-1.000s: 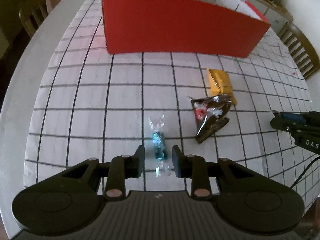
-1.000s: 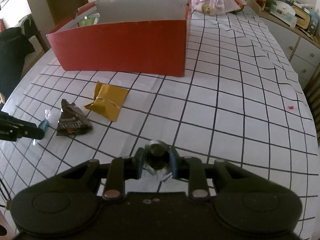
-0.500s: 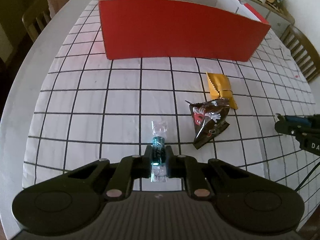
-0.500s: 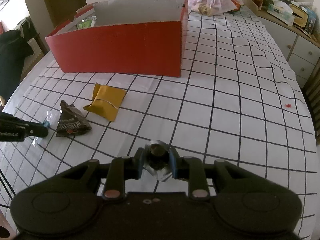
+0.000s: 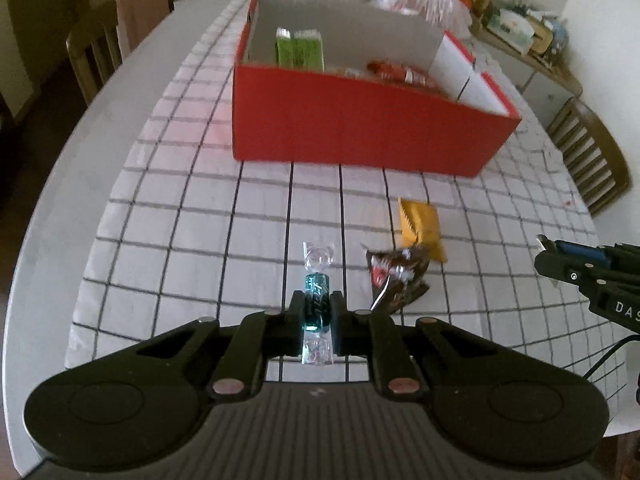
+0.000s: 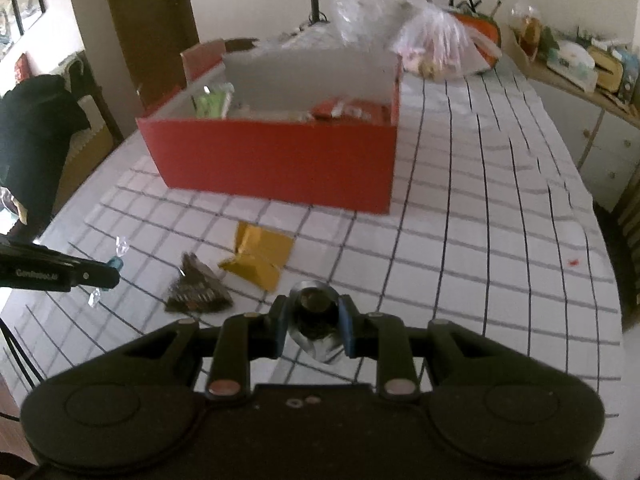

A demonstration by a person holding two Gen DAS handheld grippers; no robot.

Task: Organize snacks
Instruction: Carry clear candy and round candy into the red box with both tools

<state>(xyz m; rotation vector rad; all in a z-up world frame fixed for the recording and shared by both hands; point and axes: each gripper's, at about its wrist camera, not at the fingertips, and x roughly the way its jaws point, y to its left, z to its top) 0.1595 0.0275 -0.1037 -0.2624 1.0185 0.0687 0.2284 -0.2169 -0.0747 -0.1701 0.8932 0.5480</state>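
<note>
The fingers of the left gripper are clamped narrowly on a teal twist-wrapped candy. The candy is held above the checked tablecloth. Its long axis runs along the fingers, toward the red box, with one clear twisted end ahead of the tips and the other behind them.

To the left, the cloth edge is bordered by a bare strip of grey table, and a wooden chair stands beyond the table edge. Open cloth is present between the left gripper and the box's near wall.

To the right of the candy, a dark brown snack packet lies flat, with a yellow packet touching its far end. The yellow packet's long axis points roughly toward the box.

Green packets and a red packet are seen inside the box.

Further right, the right gripper is closed on a round foil-wrapped sweet, also held above the cloth. Its axis cannot be determined. A wide stretch of clear cloth extends to the right, up to the table edge near a cabinet.
</note>
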